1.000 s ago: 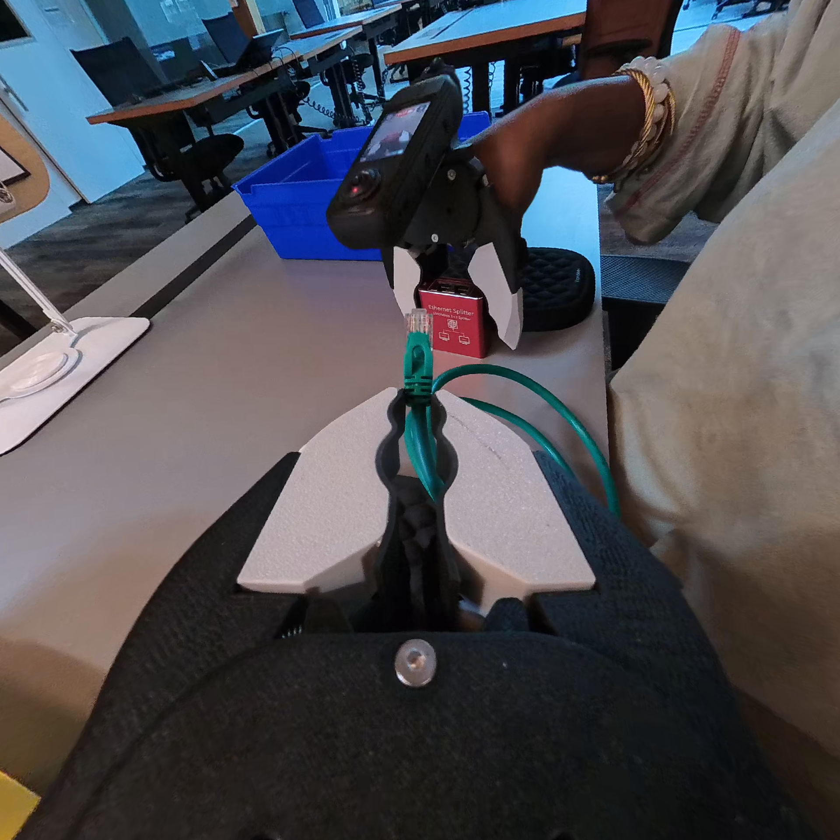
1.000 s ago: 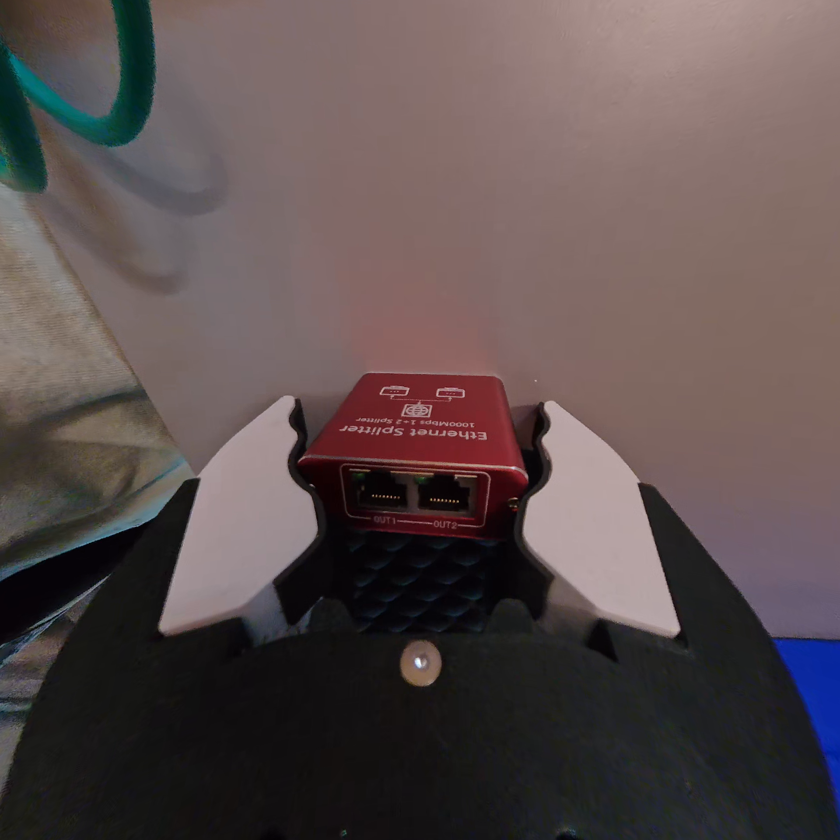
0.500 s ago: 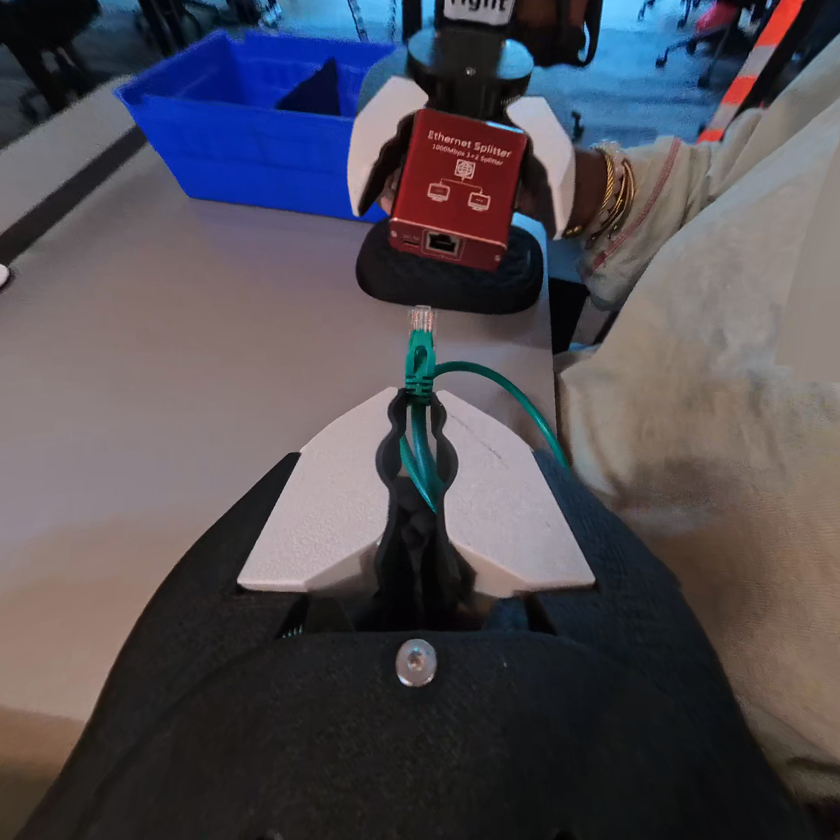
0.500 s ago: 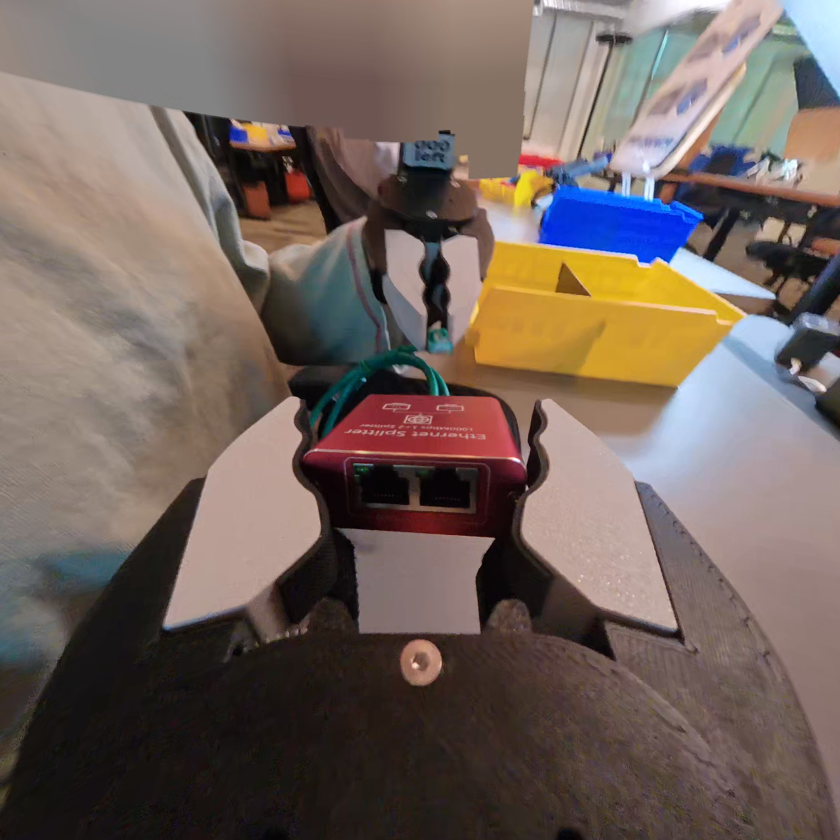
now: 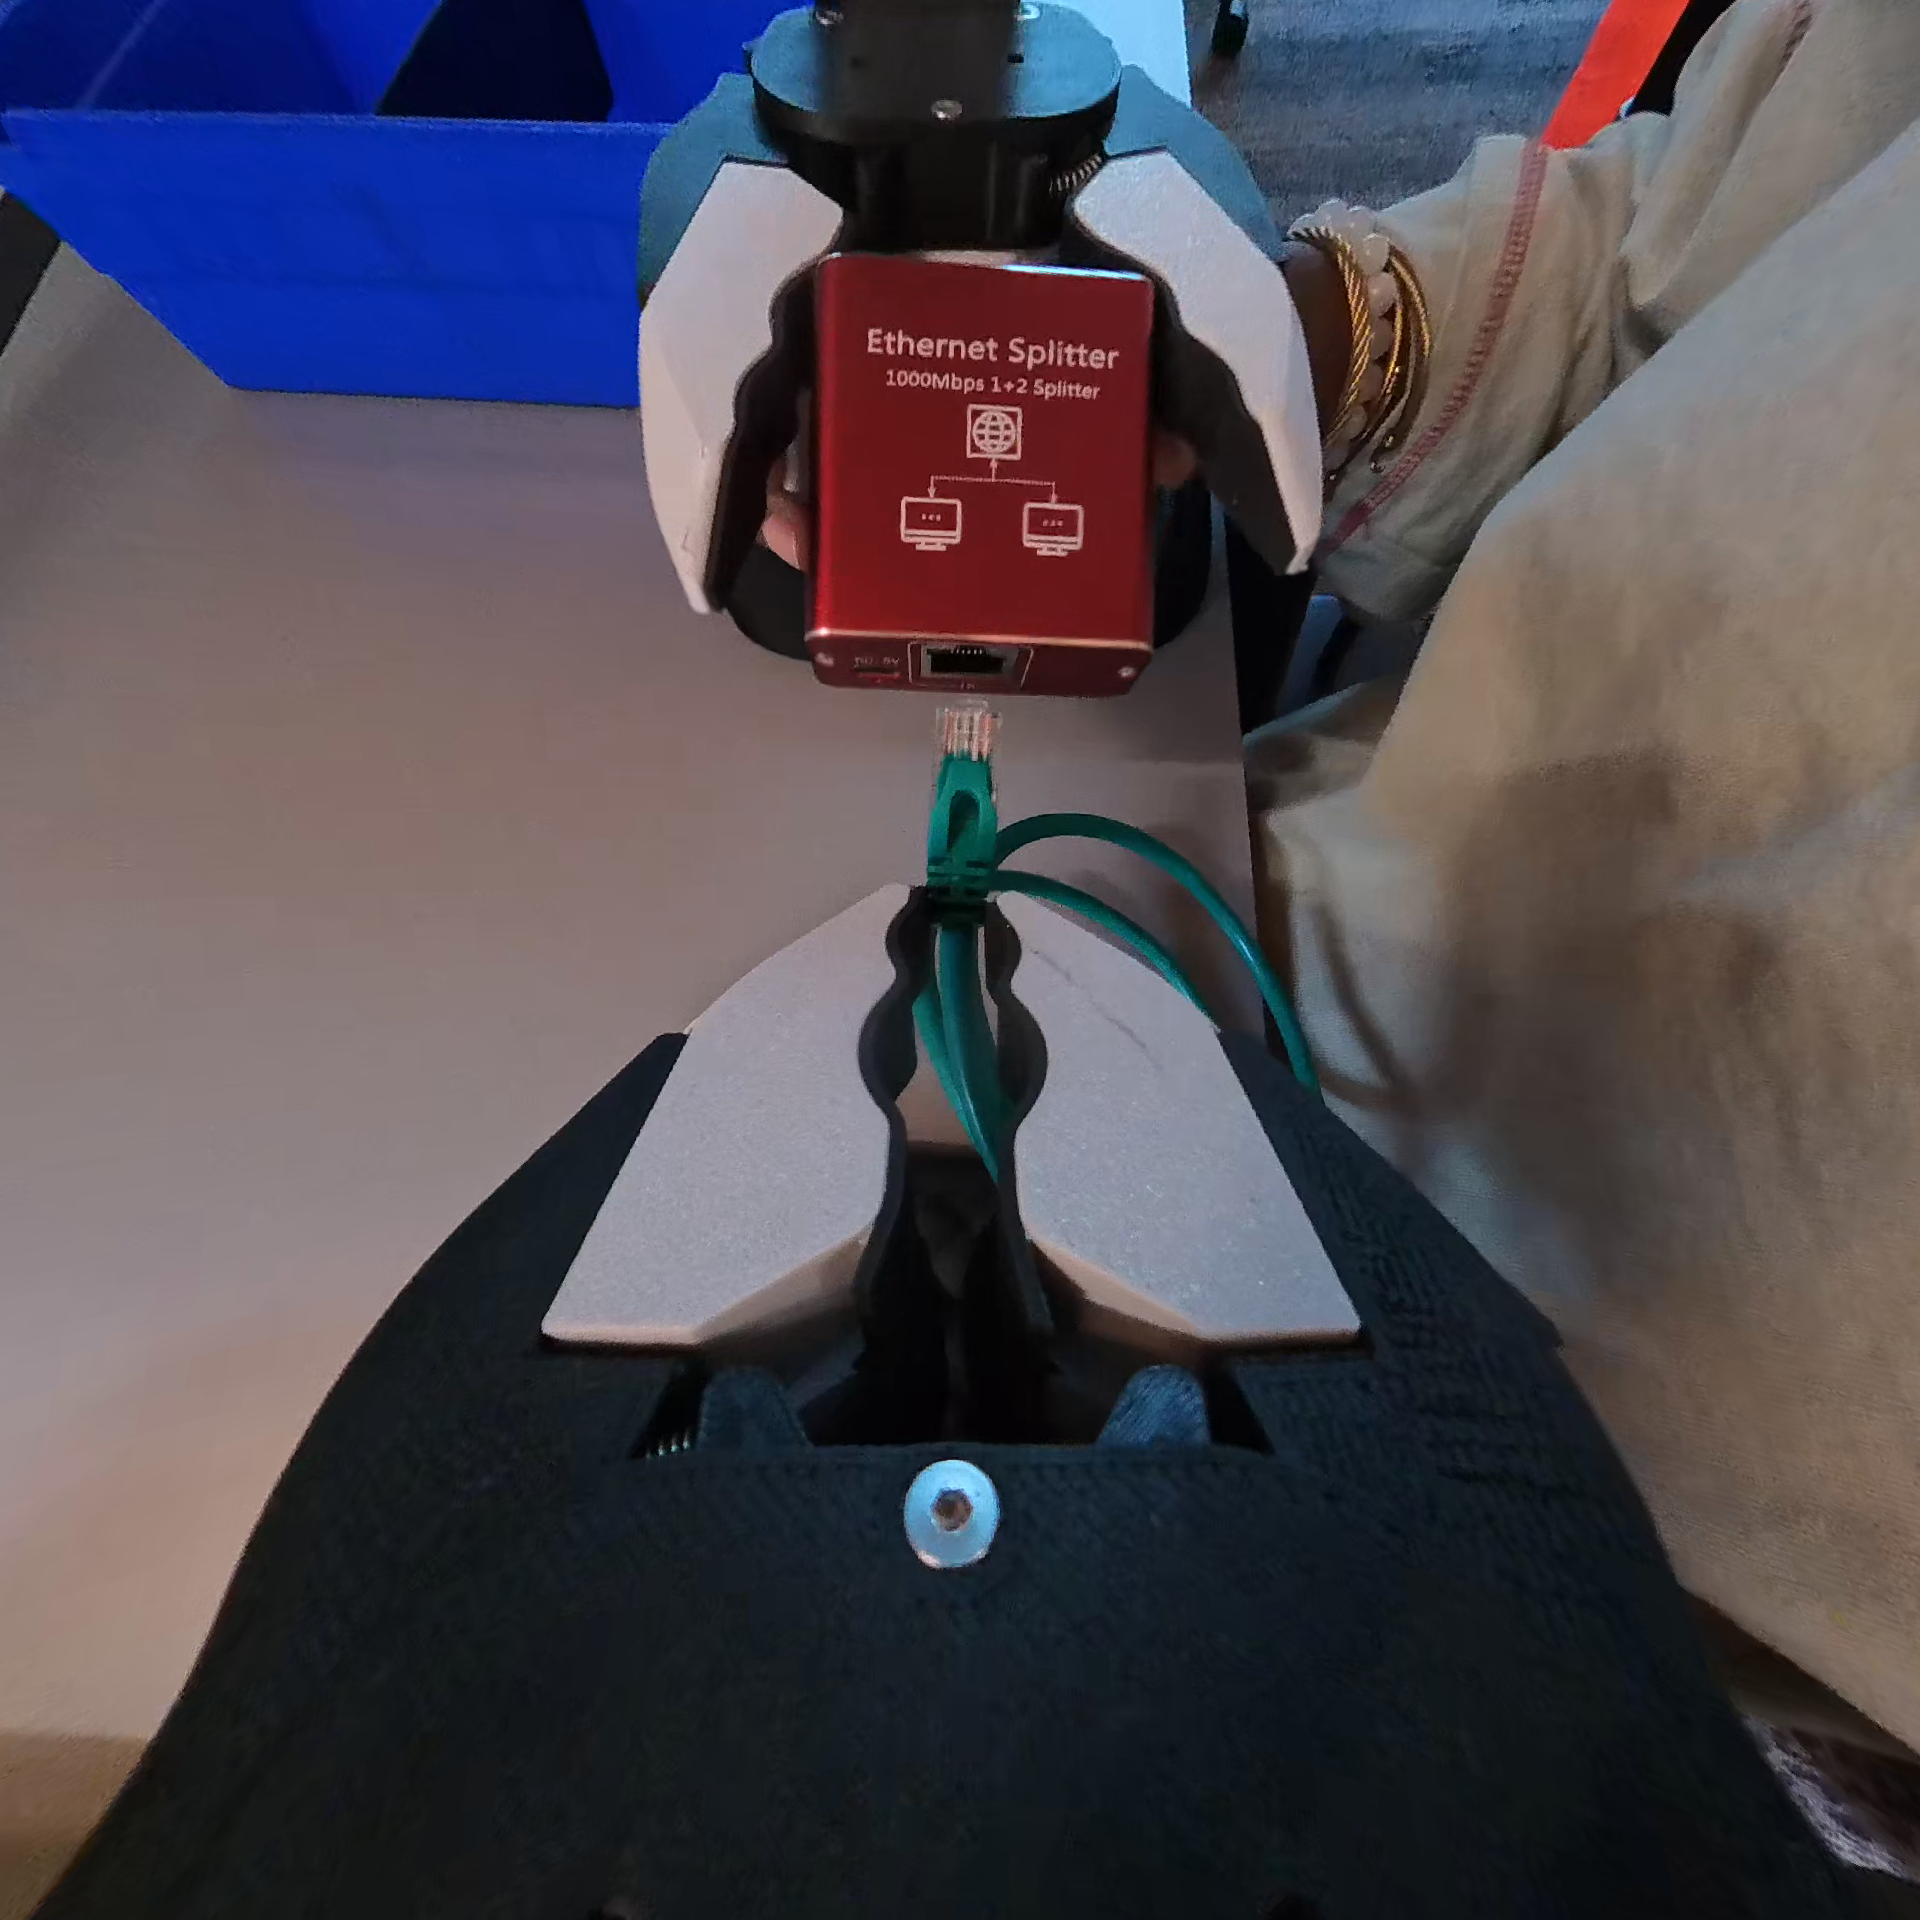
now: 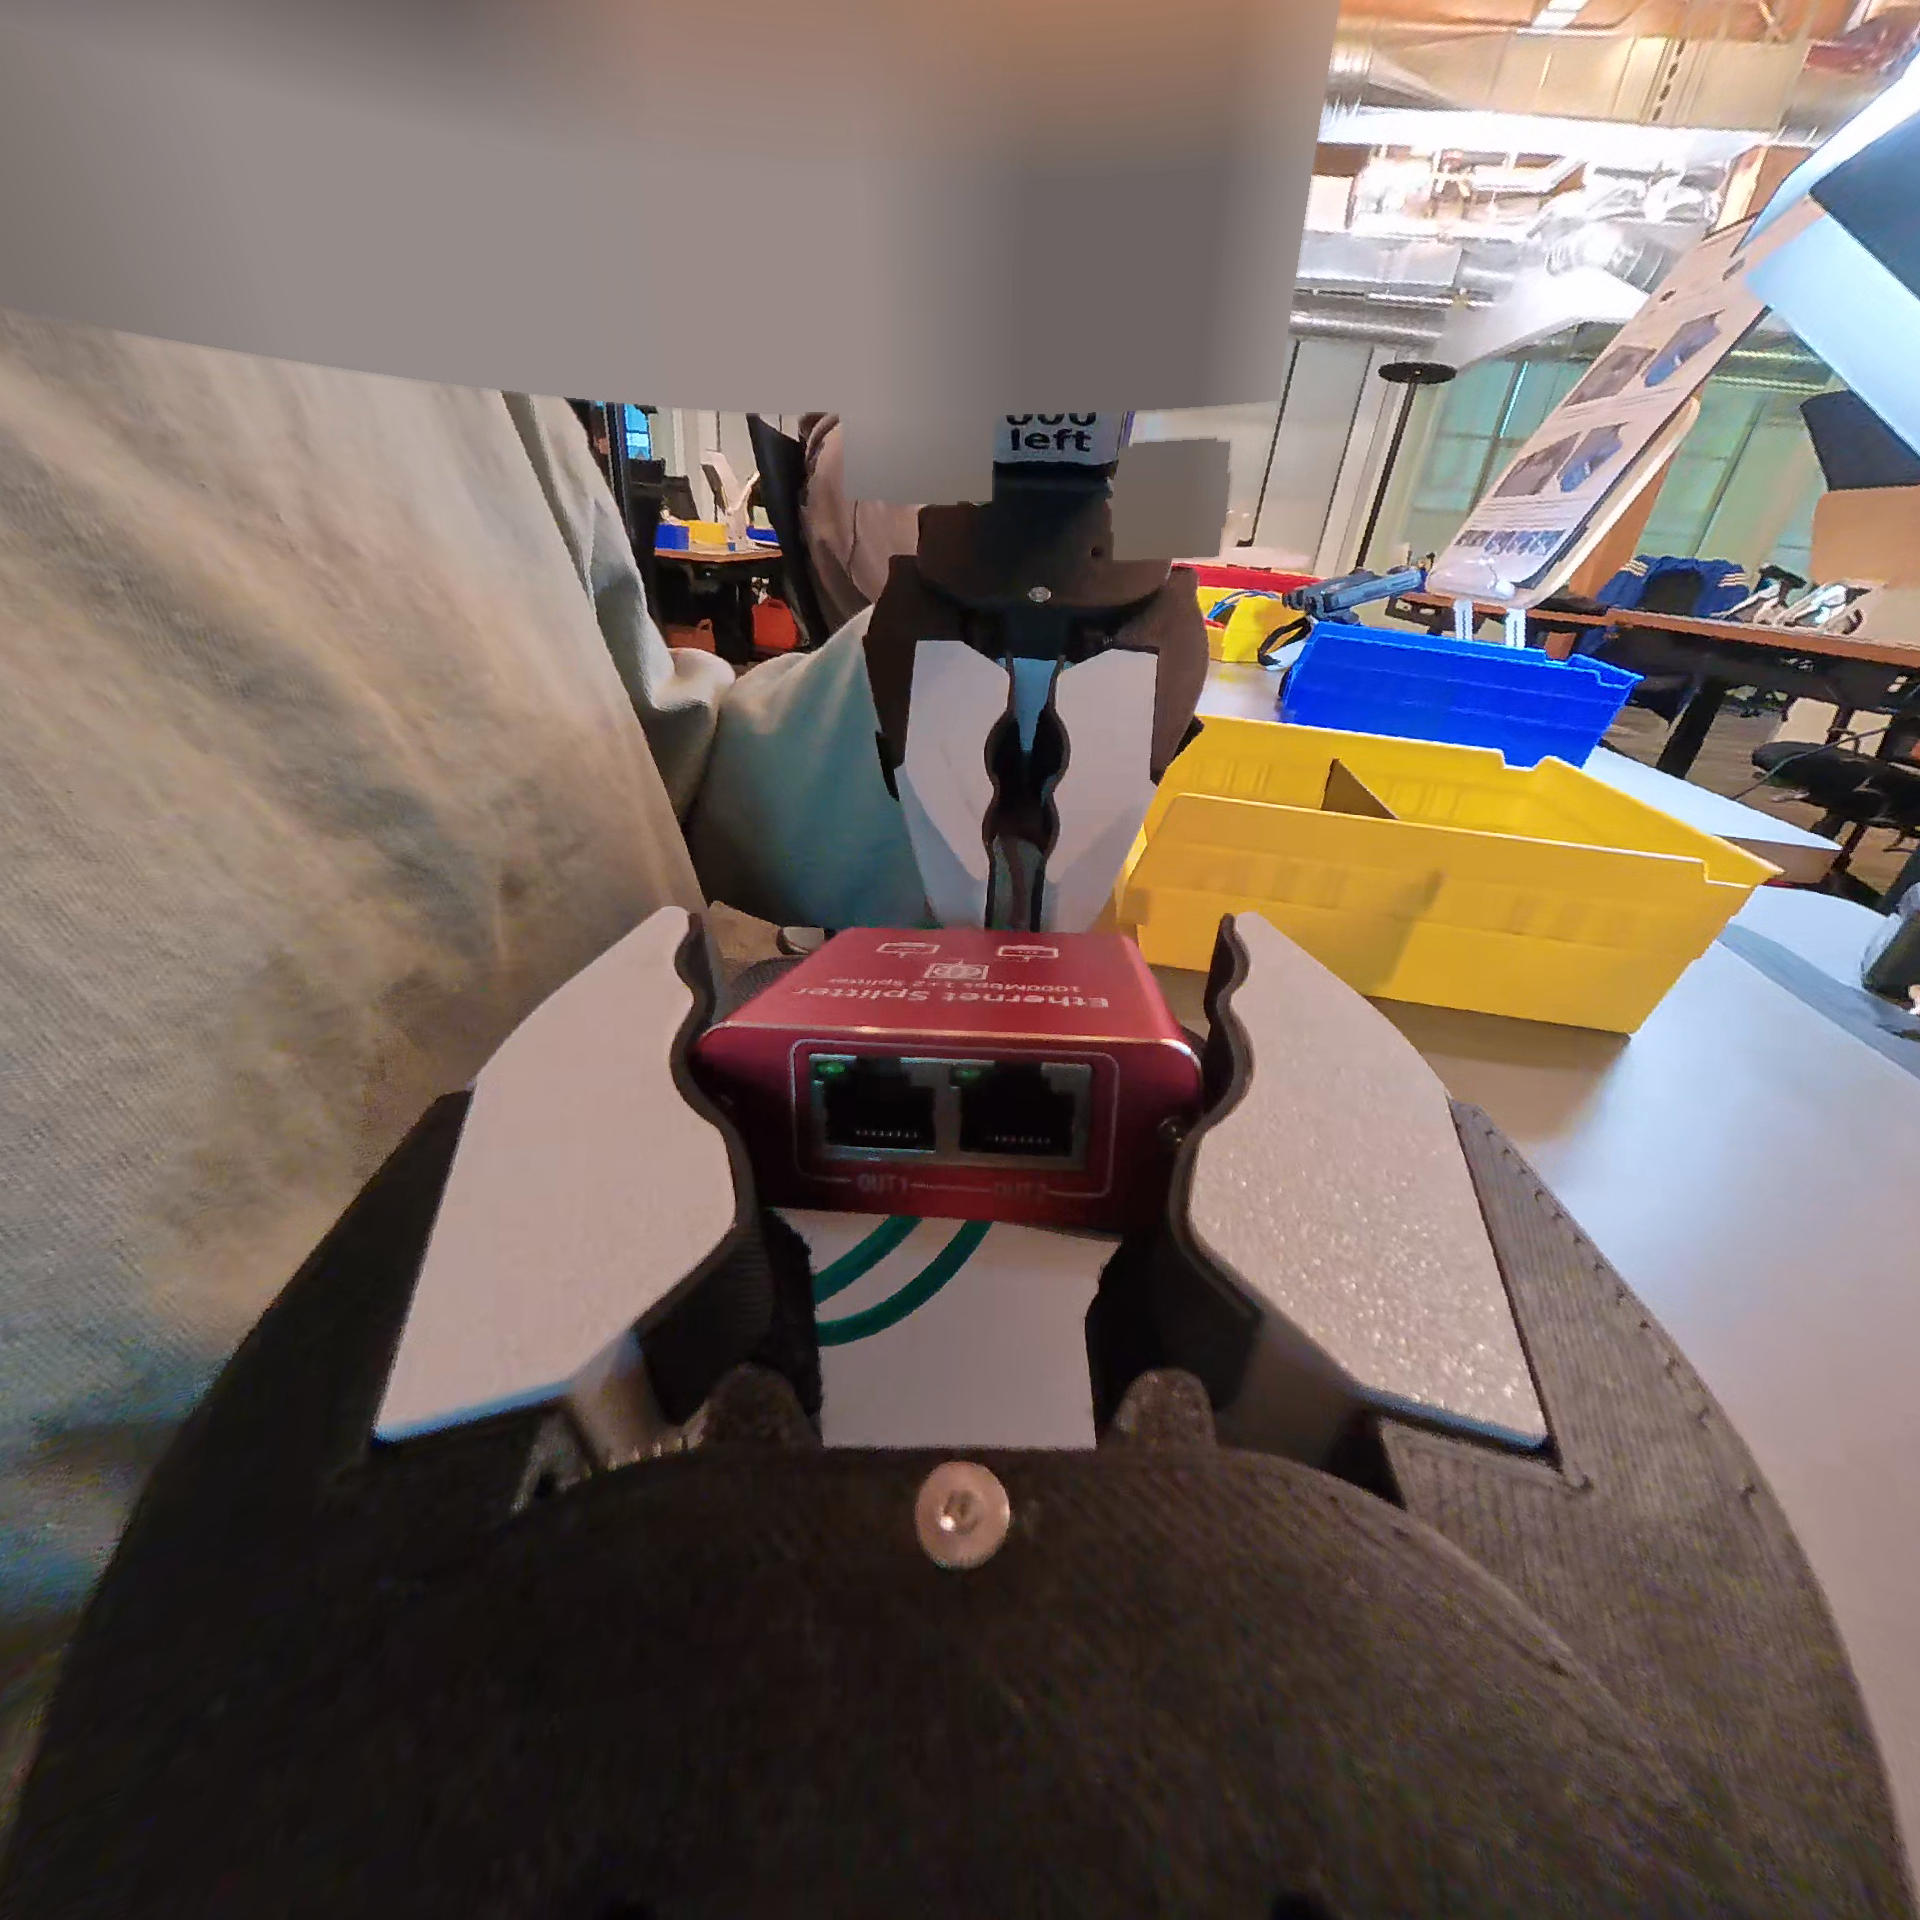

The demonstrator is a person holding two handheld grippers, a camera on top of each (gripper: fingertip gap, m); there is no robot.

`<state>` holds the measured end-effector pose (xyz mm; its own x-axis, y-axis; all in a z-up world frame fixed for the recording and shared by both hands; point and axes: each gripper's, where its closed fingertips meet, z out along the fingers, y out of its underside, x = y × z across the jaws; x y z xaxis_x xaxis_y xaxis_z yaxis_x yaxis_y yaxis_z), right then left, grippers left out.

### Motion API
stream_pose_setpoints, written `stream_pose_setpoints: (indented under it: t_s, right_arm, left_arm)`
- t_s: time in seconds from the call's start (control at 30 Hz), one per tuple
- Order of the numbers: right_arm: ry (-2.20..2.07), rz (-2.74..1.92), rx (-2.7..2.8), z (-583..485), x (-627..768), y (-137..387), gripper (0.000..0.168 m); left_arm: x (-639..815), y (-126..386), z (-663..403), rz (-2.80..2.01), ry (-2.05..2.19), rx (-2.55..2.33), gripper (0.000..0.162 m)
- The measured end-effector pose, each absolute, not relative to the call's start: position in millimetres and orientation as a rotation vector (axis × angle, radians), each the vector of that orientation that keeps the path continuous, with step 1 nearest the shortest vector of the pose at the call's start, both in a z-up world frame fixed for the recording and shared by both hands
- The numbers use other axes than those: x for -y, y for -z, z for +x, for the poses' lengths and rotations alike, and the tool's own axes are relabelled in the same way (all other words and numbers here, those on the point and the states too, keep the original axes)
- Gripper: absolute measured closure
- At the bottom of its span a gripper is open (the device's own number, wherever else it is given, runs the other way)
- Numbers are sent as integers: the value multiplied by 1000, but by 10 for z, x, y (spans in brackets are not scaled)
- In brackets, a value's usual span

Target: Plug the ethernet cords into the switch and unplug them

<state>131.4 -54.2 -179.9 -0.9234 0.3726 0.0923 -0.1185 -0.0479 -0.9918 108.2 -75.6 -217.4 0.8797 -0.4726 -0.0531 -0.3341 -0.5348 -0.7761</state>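
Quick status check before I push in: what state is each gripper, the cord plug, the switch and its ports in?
left gripper: shut on green ethernet cord
cord plug: unplugged, just short of single port
right gripper: shut on red switch
two rear ports: empty

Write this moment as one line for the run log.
left gripper: shut on cord | right gripper: shut on switch | plug: just short of port, not inserted
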Motion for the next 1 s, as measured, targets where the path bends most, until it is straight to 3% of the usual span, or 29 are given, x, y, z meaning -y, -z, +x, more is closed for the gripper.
stream_pose_setpoints:
  t_s: [0.73,1.0]
  right_arm:
    - [-1954,-364,1936,1239,529,1983,77]
    - [-1861,-370,2083,1242,580,2142,76]
  left_arm:
    - [622,2191,1087,-2147,144,-528,153]
    - [618,2425,1114,-2238,110,-621,154]
